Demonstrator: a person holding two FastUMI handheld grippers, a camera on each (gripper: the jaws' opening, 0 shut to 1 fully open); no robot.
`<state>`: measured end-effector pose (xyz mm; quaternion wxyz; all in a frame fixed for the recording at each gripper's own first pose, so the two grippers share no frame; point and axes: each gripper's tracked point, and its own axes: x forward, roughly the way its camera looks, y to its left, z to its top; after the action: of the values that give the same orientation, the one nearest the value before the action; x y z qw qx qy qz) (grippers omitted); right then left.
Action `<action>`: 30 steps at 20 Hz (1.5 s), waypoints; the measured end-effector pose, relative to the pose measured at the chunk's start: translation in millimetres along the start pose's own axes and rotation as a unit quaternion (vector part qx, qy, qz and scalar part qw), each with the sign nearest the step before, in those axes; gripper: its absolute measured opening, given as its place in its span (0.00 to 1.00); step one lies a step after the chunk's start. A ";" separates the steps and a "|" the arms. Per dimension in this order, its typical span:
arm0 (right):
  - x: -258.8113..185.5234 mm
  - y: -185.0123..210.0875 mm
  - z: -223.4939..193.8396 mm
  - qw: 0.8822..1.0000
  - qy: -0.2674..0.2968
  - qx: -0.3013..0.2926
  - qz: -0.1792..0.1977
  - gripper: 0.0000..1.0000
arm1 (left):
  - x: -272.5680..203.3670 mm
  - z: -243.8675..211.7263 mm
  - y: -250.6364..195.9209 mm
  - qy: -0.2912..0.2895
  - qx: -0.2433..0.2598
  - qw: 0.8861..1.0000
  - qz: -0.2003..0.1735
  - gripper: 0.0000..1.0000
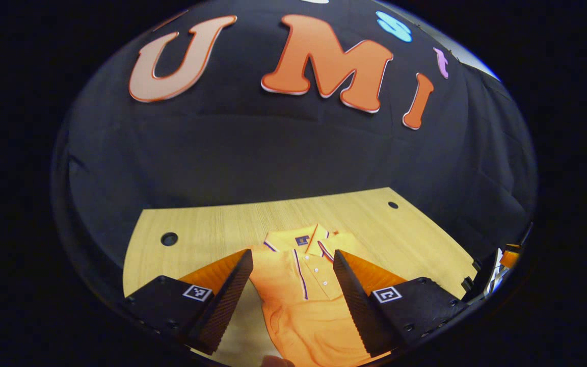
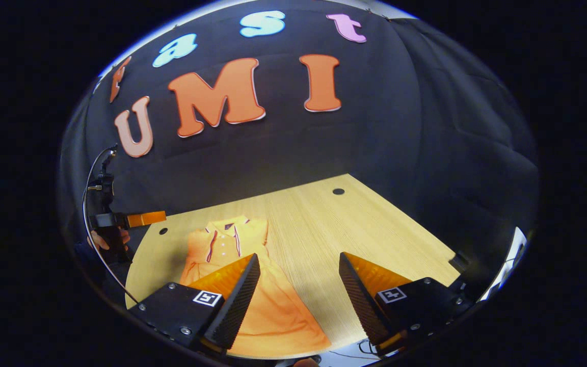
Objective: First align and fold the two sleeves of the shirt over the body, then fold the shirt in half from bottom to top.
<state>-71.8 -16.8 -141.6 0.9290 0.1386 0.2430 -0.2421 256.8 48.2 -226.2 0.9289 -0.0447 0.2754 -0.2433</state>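
Observation:
An orange polo shirt [image 1: 303, 306] lies flat on the wooden table [image 1: 212, 224], collar at the far end, placket with white buttons facing up. It looks narrow, with the sleeves lying in over the body. My left gripper [image 1: 292, 255] hangs open above the shirt's chest, with nothing between its fingers. In the right gripper view the shirt [image 2: 273, 306] lies to the left, its hem near the table's front edge. My right gripper [image 2: 298, 257] is open over the shirt's right edge and bare table [image 2: 324, 229]. A hand holds the left gripper [image 2: 135, 219] at the far left.
Round cable holes [image 1: 169, 238] [image 1: 393, 205] sit near the table's far corners. The black cloth wall rises right behind the table. Bare wood stretches on both sides of the shirt. A white thing [image 2: 515, 244] shows beyond the table's right edge.

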 end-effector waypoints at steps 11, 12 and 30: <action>-21.5 27.1 7.2 0.986 -0.107 -0.063 0.116 0.97 | -210.0 49.2 -30.6 -0.246 0.038 0.963 0.103 0.98; -24.0 27.6 3.4 0.984 -0.108 -0.068 0.123 0.97 | -225.8 49.7 -37.8 -0.261 0.045 0.958 0.110 0.98; -5.4 -12.8 -200.0 0.973 0.195 -0.055 0.110 0.98 | -209.0 -180.5 -42.1 0.143 -0.031 0.980 0.131 0.98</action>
<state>-159.5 49.5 -309.3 0.8911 0.1574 0.4154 -0.0933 -10.1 120.1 -267.0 0.9020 -0.0019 0.4163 -0.1143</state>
